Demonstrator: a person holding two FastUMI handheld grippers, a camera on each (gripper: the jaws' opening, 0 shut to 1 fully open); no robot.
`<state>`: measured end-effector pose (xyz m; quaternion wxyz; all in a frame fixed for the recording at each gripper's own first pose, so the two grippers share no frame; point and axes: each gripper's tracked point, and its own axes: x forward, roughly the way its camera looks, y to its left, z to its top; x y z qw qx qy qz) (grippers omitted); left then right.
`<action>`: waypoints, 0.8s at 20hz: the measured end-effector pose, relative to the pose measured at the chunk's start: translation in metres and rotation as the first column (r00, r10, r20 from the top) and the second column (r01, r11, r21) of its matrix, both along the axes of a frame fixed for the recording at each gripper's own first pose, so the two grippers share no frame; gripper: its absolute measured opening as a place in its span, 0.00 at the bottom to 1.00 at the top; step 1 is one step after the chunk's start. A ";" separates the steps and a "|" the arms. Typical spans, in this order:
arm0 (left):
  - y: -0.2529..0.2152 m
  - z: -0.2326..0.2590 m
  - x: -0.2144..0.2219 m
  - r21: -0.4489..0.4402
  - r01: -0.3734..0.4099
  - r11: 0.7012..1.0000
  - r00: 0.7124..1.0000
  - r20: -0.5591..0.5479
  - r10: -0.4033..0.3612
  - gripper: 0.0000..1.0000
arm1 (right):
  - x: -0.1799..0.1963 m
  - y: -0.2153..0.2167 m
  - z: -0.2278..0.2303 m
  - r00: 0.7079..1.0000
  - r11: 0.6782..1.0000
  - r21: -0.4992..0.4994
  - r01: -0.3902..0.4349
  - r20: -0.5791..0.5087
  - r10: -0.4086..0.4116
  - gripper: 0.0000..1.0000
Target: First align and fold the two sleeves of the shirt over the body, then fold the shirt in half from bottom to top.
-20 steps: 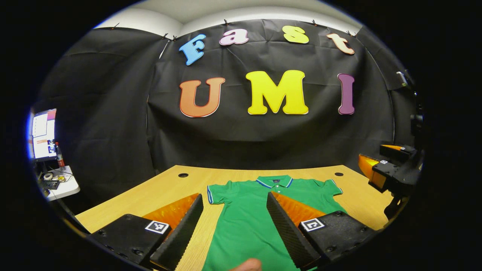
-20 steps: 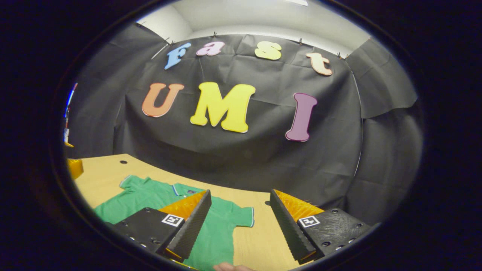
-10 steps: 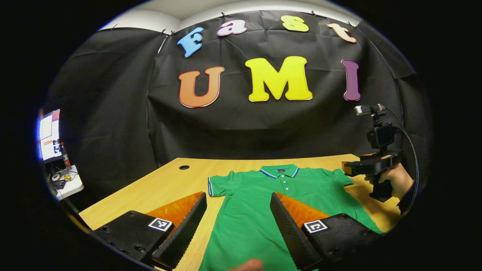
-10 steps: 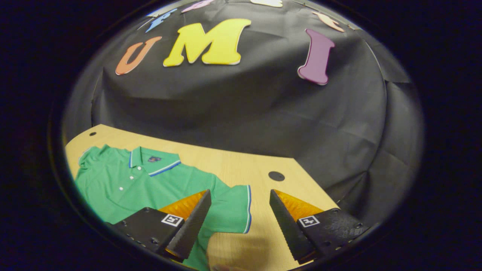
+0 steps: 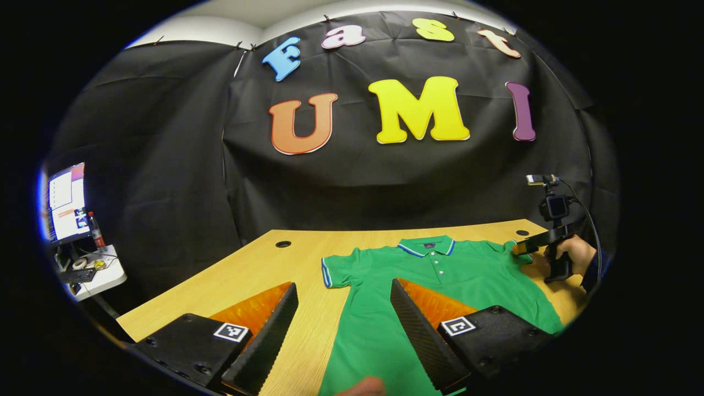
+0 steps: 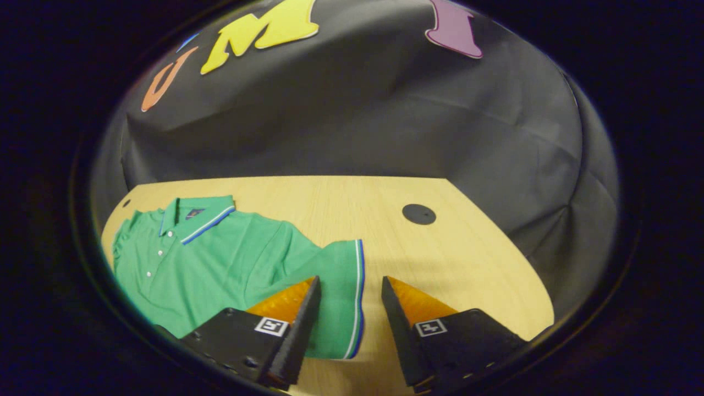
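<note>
Green polo shirt [image 5: 440,286] lies flat on the wooden table [image 5: 258,269], collar toward the wall. From my left gripper [image 5: 341,330], jaws apart, raised above the hem. Right gripper [image 6: 344,324] at 3 o'clock in the left gripper view, hand [image 5: 575,256] gripping its handle; jaws apart, straddling the striped sleeve cuff [image 6: 357,286], not clamped.

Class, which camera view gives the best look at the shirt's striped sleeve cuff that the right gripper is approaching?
The right gripper view: the sleeve cuff lies large between the right gripper fingers, its stripes plain, flat on the table. In the left gripper view that cuff is small and far, partly behind the right gripper.
</note>
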<state>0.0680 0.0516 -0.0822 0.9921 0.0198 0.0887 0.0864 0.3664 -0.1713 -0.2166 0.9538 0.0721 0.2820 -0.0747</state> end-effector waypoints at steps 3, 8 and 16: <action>0.012 0.004 -0.004 0.009 -0.034 0.999 0.999 0.008 0.034 1.00 | -0.003 -0.001 -0.001 1.000 0.999 0.038 0.002 -0.016 -0.001 0.26; 0.037 0.003 -0.004 0.030 -0.094 0.995 0.996 0.003 0.094 1.00 | -0.005 0.007 0.011 1.000 1.000 -0.016 -0.004 0.000 0.004 0.01; 0.054 0.020 -0.017 -0.009 -0.120 0.993 0.992 0.027 0.120 1.00 | -0.016 0.053 0.079 0.993 0.994 -0.092 -0.057 0.096 0.066 0.00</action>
